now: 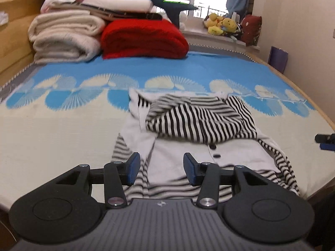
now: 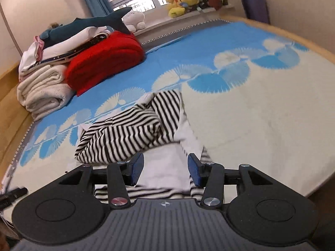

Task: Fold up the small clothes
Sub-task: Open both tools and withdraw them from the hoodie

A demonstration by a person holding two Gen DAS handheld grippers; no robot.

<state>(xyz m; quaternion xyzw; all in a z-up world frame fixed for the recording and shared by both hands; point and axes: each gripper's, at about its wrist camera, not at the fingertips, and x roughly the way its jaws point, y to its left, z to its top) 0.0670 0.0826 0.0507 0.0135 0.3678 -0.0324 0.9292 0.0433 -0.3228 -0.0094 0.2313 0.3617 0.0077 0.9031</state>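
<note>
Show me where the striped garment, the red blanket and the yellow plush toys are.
striped garment (image 1: 201, 123): left wrist view, on its folded-over striped part.
red blanket (image 2: 106, 60): right wrist view, middle of its top face.
yellow plush toys (image 1: 222, 24): left wrist view, on the pile's middle, on the windowsill.

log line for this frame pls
left gripper: open, empty | right gripper: open, empty | striped top: on bed, part-folded

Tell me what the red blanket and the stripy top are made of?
The red blanket looks like thick, fuzzy fleece or knit: its surface is matte and its folded edge bulges softly. The black-and-white striped top seems to be thin, stretchy cotton-like jersey, since it drapes and wrinkles limply. Neither fibre can be told for certain.
</note>
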